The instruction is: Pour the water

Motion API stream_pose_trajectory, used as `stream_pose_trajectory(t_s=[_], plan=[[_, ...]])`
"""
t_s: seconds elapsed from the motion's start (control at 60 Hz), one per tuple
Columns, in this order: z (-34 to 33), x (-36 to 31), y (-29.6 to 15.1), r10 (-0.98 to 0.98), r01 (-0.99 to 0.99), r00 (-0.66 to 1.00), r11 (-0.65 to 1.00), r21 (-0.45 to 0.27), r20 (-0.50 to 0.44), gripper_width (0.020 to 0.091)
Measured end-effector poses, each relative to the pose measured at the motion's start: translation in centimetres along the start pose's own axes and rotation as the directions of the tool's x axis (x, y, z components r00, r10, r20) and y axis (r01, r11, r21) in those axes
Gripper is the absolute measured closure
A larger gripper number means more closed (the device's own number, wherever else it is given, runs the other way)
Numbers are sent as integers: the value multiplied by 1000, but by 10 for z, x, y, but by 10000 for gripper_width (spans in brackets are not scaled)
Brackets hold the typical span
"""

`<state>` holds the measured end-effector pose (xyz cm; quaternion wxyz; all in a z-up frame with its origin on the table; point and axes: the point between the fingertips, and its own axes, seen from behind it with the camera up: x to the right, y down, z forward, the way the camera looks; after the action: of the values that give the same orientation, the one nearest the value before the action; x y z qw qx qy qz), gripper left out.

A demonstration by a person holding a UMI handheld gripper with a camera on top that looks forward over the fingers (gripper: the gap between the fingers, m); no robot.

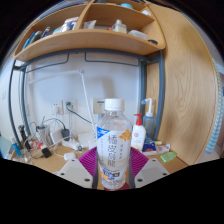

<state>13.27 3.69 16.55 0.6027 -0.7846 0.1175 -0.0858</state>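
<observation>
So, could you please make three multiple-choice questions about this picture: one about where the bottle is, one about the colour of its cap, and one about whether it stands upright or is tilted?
1. Where is the bottle?
A. On the wooden shelf above
B. Between the fingers of the gripper
C. Lying on the desk beside the cables

2. What colour is the bottle's cap?
A. White
B. Red
C. Green

3. How does the bottle stand?
A. Tilted far over, pouring
B. Upside down
C. Upright, cap on

Answers:
1. B: the bottle's lower part sits between the pink pads, well below the wooden shelf.
2. A: the cap on top of the clear neck is white.
3. C: the neck points straight up with the cap in place, so no pouring shows yet.
</observation>
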Motion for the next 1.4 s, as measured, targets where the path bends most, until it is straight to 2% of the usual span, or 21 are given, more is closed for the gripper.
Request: stream_pose_trajectory(t_s=[0.3,0.35,0.517,0.633,0.767,0.933,1.05,1.4], plan=[[27,13,68,-27,26,999,998,-60,-17,666],[28,13,68,-15,15,1000,999,-28,-12,642],[21,16,71,38,-39,999,999,-21,-14,565],[14,14,82,46,-47,999,996,-73,-11,459],[-9,11,92,12,-11,1000,991,-135,9,417],[-73,10,121,-5,26,998,954,-298,68,416],[-115,16,112,-8,51,993,927,-371,117,415],[-161,31,67,-31,96,984,920,-381,173,423]])
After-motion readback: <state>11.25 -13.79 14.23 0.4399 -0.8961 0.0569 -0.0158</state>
